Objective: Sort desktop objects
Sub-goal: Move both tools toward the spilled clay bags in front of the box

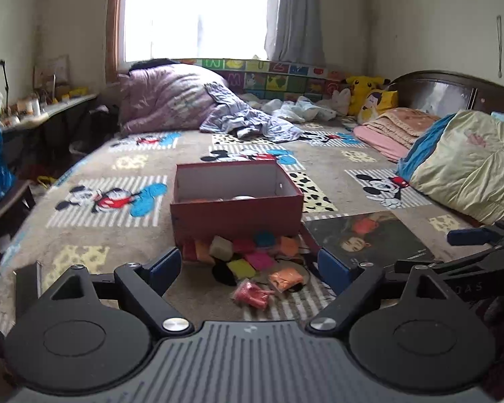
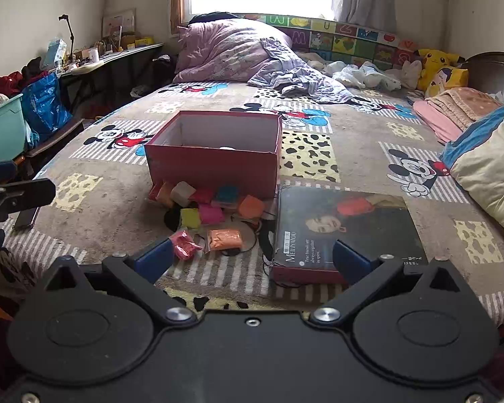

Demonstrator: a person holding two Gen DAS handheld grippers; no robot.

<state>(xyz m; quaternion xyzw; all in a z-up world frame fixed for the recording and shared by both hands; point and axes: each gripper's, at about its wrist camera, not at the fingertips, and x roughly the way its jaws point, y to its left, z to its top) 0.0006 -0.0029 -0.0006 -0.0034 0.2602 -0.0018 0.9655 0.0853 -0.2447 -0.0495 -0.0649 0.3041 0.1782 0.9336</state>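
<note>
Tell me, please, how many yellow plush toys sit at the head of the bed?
2: a Pikachu against the alphabet mat, and a yellow cushion doll leaning just in front of it. Others may be hidden behind the bedding.

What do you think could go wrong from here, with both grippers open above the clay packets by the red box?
The packets lie piled against the red box, so closing on one may nudge its neighbours or push the box across the soft blanket. The crinkled pink packet looks slippery for the right gripper. The left gripper could snag the black cord nearby.
</note>
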